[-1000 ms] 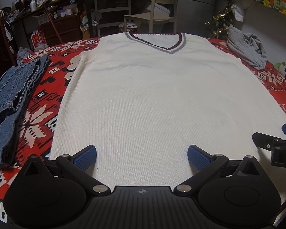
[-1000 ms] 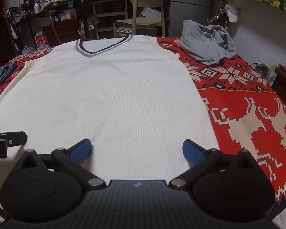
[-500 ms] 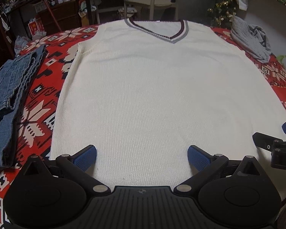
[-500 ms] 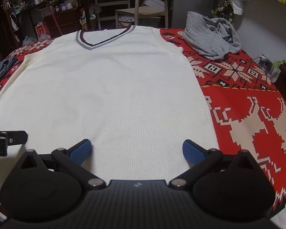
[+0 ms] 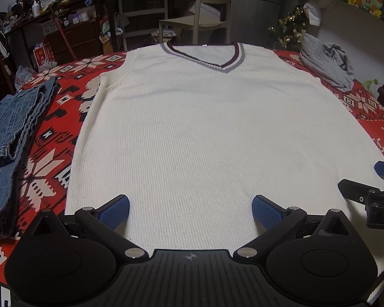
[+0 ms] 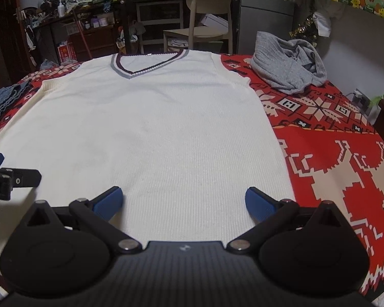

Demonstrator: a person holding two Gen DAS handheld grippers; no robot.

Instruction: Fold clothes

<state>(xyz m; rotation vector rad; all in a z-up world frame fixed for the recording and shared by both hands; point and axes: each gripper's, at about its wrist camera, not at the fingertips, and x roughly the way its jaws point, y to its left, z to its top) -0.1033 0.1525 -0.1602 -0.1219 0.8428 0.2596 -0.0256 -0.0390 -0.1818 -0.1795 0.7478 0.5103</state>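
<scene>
On the red worktop cloth with white snowflake and reindeer patterns [image 6: 327,138], a cream ribbed knit sleeveless vest with a maroon-and-grey V-neck [image 5: 212,133] lies spread flat, face up, its neckline at 12 o'clock and its hem at 6 o'clock, nearest both cameras. The left tool [image 5: 190,208] hangs just above the hem on the vest's left half, its blue-padded fingers [image 5: 115,208] spread wide apart with nothing between them. The right tool [image 6: 183,200] sits over the hem on the vest's right half, its fingers likewise wide apart and empty; its right pad [image 6: 259,203] is close to the vest's right side edge. Each tool shows at the edge of the other's view, at 3 o'clock in the left wrist view and at 9 o'clock in the right wrist view, so the two are side by side. Whether the pads touch the knit I cannot tell. A folded pile of blue denim [image 5: 10,130] rests on the cloth at 9 o'clock of the vest, apart from it. A crumpled grey knit garment [image 6: 288,64] lies at 2 o'clock, also clear of the vest. Beyond the neckline stands a beige chair [image 6: 207,18]
</scene>
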